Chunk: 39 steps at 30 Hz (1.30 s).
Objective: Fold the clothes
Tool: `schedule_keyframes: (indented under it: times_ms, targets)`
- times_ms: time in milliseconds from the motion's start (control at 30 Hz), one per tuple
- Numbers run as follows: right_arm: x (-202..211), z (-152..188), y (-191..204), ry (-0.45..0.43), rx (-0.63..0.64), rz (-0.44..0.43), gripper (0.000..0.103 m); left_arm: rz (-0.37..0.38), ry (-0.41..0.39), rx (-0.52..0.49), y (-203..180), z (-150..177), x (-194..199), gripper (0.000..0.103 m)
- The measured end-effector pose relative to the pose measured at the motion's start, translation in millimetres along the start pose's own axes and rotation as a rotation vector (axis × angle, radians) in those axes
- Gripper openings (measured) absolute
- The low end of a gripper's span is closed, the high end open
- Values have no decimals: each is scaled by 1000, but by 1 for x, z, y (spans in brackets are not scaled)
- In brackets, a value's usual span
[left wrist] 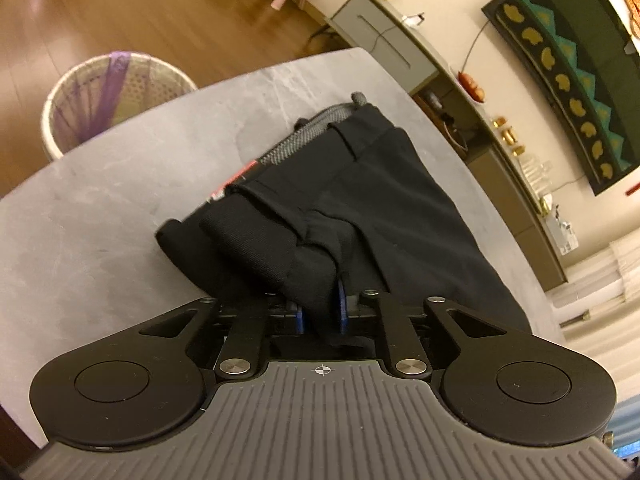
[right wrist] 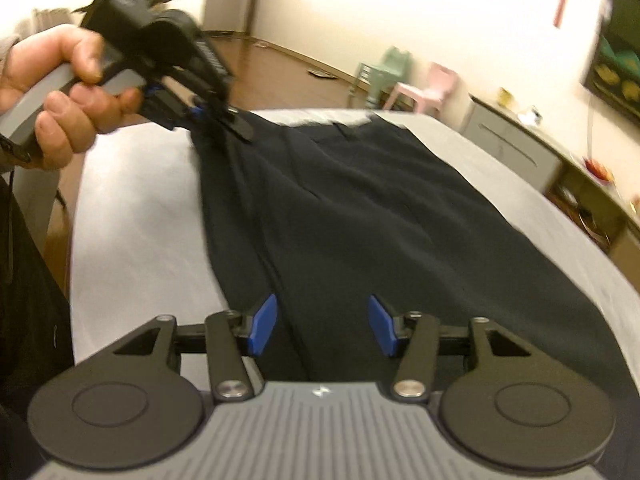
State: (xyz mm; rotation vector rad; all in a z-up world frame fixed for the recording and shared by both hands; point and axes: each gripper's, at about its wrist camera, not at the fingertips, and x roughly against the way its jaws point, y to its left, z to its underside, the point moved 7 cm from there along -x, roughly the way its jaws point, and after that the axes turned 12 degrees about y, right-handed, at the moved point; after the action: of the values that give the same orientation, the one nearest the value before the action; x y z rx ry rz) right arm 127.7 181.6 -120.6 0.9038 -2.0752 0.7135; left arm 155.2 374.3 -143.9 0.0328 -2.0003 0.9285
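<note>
While the black trousers (left wrist: 360, 200) lie spread along the grey bench (left wrist: 100, 208), the left tongs (left wrist: 320, 304) are clamped on a bunched fold of their dark cloth, the blue pads all but hidden in the fabric and drawn close together. From the right wrist view the same left tongs (right wrist: 224, 116) appear up at the far left, lifted off the bench with the cloth rising to them in a taut ridge, and a hand (right wrist: 60, 92) wrapped round the grey handle. The right tongs (right wrist: 322, 326) stand wide apart with nothing between them, blue pads (right wrist: 264, 324) poised over a trouser leg near its seam; whether they touch the cloth I cannot tell. The waistband (left wrist: 320, 136), with its grey mesh lining and a red label, lies at the far end of the bench in the left wrist view.

Around the bench: a pale wicker basket (left wrist: 116, 96) lined with a purple bag stands on the wooden floor (left wrist: 120, 8) just beyond the bench edge, a pink plastic chair (right wrist: 428, 88) and a green one (right wrist: 380, 72) sit farther off, and a long low cabinet (right wrist: 516, 144) runs along the wall under a dark screen (left wrist: 568, 80), carrying small bottles and a red dish. Nothing else lies on the bench beside the trousers
</note>
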Motion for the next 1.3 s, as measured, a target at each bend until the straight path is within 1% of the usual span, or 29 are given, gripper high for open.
schedule_keyframes:
  times_ms: [67, 167, 233, 267, 300, 333, 400, 467, 500, 533, 567, 633, 667, 700, 767, 800, 833, 867, 900, 967, 1000, 1067, 1133, 1200, 1233, 1267, 1300]
  targets:
    - [-9, -15, 11, -2, 41, 6, 52, -1, -23, -8, 2, 0, 6, 25]
    - [-27, -34, 25, 7, 92, 24, 52, -11, -10, -5, 9, 3, 8, 25]
    - [-39, -48, 34, 14, 126, 36, 48, -21, 15, 2, 13, 5, 4, 25]
    - [-45, -54, 39, 17, 143, 42, 37, -18, 24, 10, 15, 5, 2, 25]
    - [-49, -59, 40, 30, 140, 45, 4, -16, 32, 19, 17, 5, 1, 27]
    - [-53, -61, 41, 45, 139, 52, 3, -13, 41, 27, 19, 5, -1, 27]
    - [-55, -65, 43, 45, 146, 75, 1, 1, 47, 42, 22, 4, -3, 28]
    - [-42, -69, 49, 18, 131, 81, 1, 9, 48, 46, 21, 4, -4, 29]
    - [-26, -74, 60, -21, 140, 59, 1, 9, 49, 43, 21, 4, -5, 30]
    - [-21, -76, 68, -41, 155, 60, 1, 9, 49, 40, 20, 5, -5, 32]
    - [-26, -74, 77, -25, 177, 62, 0, 9, 50, 37, 19, 5, -5, 34]
    - [-47, -66, 79, 36, 189, 83, 0, 5, 47, 30, 17, 6, -5, 31]
    - [-49, -65, 79, 39, 169, 70, 1, -3, 40, 18, 14, 7, -4, 18]
    - [-51, -63, 78, 42, 150, 57, 1, -26, 10, -7, 12, 7, 1, 0]
    - [-42, -61, 80, 12, 134, 44, 1, -83, -77, -55, 8, 8, 16, 0]
    - [-36, -61, 81, -11, 131, 31, 2, -97, -88, -45, 11, 8, 19, 0]
    - [-29, -58, 81, -34, 123, 8, 3, -110, -78, -22, 16, 10, 17, 0]
    - [-22, -51, 79, -31, 103, -13, 16, -119, -59, 0, 21, 10, 14, 0]
    - [-15, -44, 76, -28, 84, -33, 25, -118, -41, 14, 25, 10, 11, 0]
    - [11, -19, 62, -24, 10, -43, 24, -111, -36, 23, 26, 11, 11, 0]
    - [28, 1, 50, -18, -56, -69, 24, -110, -37, 27, 26, 11, 12, 0]
    - [52, 47, 13, 12, -218, -81, 24, -108, -43, 38, 25, 11, 14, 0]
    - [77, 109, -41, 41, -416, 10, 24, -100, -66, 59, 23, 10, 18, 2]
    - [105, 162, -93, 47, -585, 121, 26, -114, -106, 72, 22, 8, 25, 14]
    - [119, 190, -119, 49, -670, 177, 27, -136, -134, 73, 22, 5, 30, 17]
    - [133, 217, -144, 52, -753, 233, 32, -168, -166, 75, 22, 3, 36, 24]
    - [135, 224, -151, 50, -754, 238, 34, -212, -199, 81, 23, 2, 40, 29]
